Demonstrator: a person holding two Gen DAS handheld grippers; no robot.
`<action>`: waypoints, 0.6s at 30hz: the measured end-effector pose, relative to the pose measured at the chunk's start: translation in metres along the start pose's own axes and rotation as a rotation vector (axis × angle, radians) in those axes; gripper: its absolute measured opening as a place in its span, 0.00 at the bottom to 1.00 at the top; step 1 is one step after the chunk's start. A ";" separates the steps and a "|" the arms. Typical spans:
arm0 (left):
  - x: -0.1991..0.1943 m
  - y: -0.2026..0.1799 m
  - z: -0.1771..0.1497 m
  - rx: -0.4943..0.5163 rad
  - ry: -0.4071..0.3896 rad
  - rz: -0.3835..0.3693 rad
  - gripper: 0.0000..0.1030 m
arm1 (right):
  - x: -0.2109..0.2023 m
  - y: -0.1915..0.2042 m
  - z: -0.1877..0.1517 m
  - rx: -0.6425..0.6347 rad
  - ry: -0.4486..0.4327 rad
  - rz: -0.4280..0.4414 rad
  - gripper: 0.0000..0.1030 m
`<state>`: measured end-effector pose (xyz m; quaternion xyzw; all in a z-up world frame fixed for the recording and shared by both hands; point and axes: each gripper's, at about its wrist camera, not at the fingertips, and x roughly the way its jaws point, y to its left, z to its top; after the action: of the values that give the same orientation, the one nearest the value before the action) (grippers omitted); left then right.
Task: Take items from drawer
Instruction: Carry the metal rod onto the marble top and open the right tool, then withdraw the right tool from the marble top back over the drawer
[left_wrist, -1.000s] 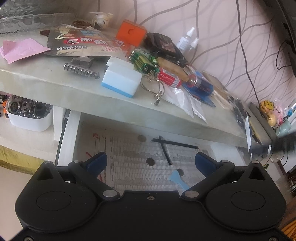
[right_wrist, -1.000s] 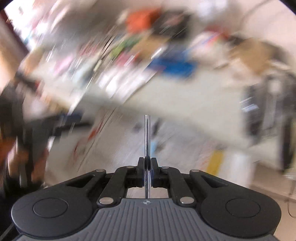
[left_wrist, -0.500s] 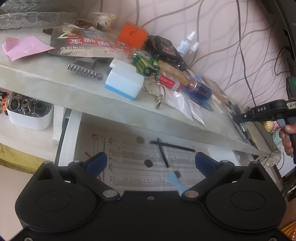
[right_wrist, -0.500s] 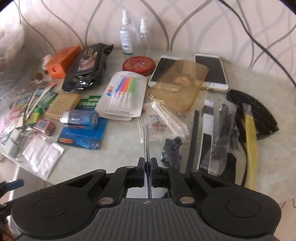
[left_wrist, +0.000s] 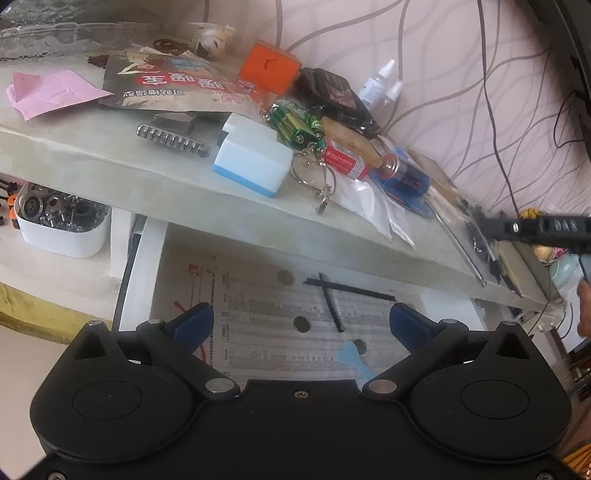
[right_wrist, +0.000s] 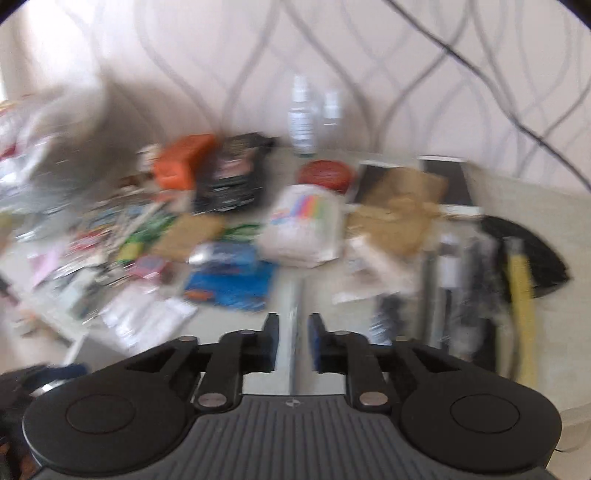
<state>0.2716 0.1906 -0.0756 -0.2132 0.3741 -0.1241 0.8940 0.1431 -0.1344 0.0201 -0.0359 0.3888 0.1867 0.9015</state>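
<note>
A lived-in home is suggested by wavy-patterned wallpaper (left_wrist: 461, 110) at twelve o'clock, a cluttered stone shelf (left_wrist: 110, 173) strewn with batteries (left_wrist: 291, 125), a snack packet (left_wrist: 173, 88) and keyrings (left_wrist: 317, 177), and a paper-lined open drawer (left_wrist: 258, 295) at six o'clock.

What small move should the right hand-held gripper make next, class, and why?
Probably lift clear of the thin metal rod. The right hand-held gripper hangs over the cluttered tabletop; its jaws are opening and no longer pinch the rod. The open drawer still holds black strips, coins and a blue scraper.
</note>
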 end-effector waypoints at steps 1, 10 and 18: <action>0.001 -0.001 0.000 0.004 0.002 0.007 1.00 | 0.004 0.006 -0.006 -0.021 0.009 -0.001 0.21; 0.000 -0.004 -0.001 0.022 -0.008 0.040 1.00 | 0.022 0.020 -0.014 -0.088 -0.014 -0.015 0.31; 0.004 -0.005 0.000 0.028 0.013 0.050 1.00 | 0.010 0.010 -0.028 -0.013 -0.073 0.064 0.40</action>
<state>0.2742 0.1843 -0.0760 -0.1906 0.3834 -0.1083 0.8972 0.1266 -0.1275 -0.0061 -0.0223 0.3554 0.2191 0.9084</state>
